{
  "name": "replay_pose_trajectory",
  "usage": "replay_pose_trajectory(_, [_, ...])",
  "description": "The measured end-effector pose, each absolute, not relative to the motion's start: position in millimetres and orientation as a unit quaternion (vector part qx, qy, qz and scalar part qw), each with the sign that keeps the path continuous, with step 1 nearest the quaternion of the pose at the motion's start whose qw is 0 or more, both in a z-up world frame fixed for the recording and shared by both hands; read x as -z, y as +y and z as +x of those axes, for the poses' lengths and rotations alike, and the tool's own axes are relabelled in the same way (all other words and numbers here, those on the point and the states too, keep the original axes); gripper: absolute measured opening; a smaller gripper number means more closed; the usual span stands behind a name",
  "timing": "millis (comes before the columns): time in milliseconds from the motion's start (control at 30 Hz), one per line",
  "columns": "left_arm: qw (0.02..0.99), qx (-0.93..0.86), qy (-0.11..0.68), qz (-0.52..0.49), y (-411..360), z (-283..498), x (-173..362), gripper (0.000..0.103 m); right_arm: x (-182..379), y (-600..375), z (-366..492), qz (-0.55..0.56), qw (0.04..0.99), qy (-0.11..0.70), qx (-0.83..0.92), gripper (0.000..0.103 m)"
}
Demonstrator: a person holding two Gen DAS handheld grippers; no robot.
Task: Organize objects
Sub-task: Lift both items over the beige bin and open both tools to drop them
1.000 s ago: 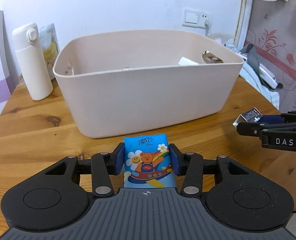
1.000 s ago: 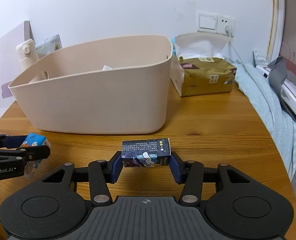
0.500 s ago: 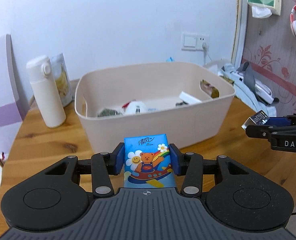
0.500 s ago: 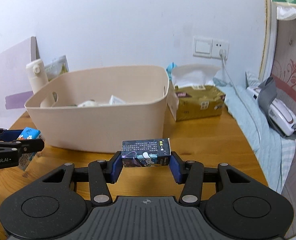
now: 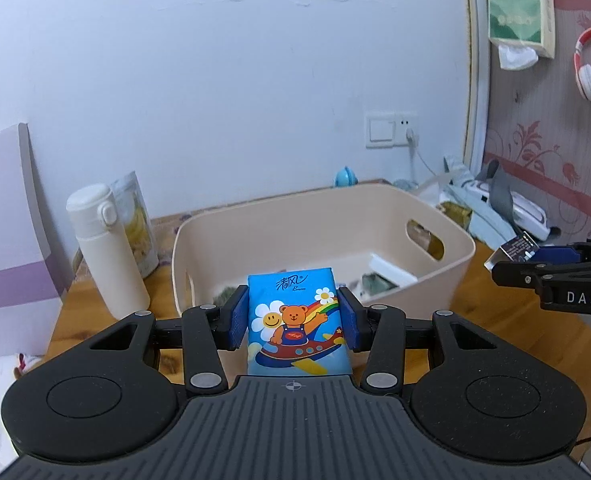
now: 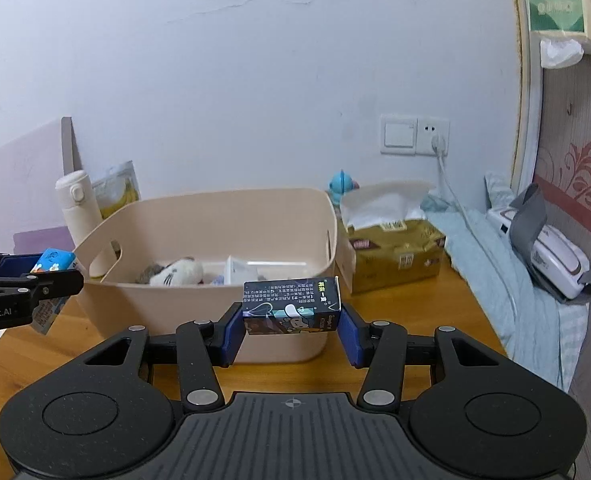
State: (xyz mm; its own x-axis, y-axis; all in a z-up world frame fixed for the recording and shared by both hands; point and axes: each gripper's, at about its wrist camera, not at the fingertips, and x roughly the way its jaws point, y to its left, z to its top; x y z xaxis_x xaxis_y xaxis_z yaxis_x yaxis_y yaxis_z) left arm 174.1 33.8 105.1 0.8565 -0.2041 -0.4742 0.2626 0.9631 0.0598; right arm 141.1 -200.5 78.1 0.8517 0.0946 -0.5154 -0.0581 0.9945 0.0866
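Observation:
My left gripper [image 5: 294, 320] is shut on a blue tissue pack [image 5: 297, 320] with a cartoon bear, held in the air in front of the beige bin [image 5: 461, 256]. My right gripper [image 6: 291, 326] is shut on a small dark carton [image 6: 291, 306], held above the table before the bin's [image 6: 279, 338] near wall. The bin holds a plush toy [image 6: 177, 271], a white box [image 6: 241, 270] and other small items. The right gripper with its carton [image 5: 513, 250] shows at the right of the left wrist view; the left gripper with its pack [image 6: 53, 262] shows at the left of the right wrist view.
A white bottle [image 5: 105, 248] and a snack bag [image 5: 137, 224] stand left of the bin on the round wooden table [image 6: 407, 308]. A gold tissue box [image 6: 395, 252] stands right of it. A bed with blue cloth [image 6: 495, 272] borders the table's right edge.
Both grippers have risen with their objects still held. The bin now sits lower in both views and its contents show.

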Motion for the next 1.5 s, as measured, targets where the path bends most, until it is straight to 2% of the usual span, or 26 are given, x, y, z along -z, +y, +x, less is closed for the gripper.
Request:
replay_pose_trajectory(400, [0.965, 0.121, 0.224, 0.057, 29.3, 205.9, -116.9, 0.047, -98.3, -194.3, 164.6, 0.026, 0.969, 0.243, -0.04, 0.047])
replay_pose_trajectory(733, [0.962, 0.119, 0.244, 0.039, 31.4, 243.7, -115.3, 0.047, -100.7, -183.9, 192.6, 0.022, 0.969, 0.241, -0.048, 0.047])
replay_pose_trajectory(1500, [0.939, 0.104, 0.319, 0.072, 17.8, 303.0, -61.4, 0.047, -64.6, -161.8, 244.1, 0.006, 0.95, 0.306, -0.061, 0.047])
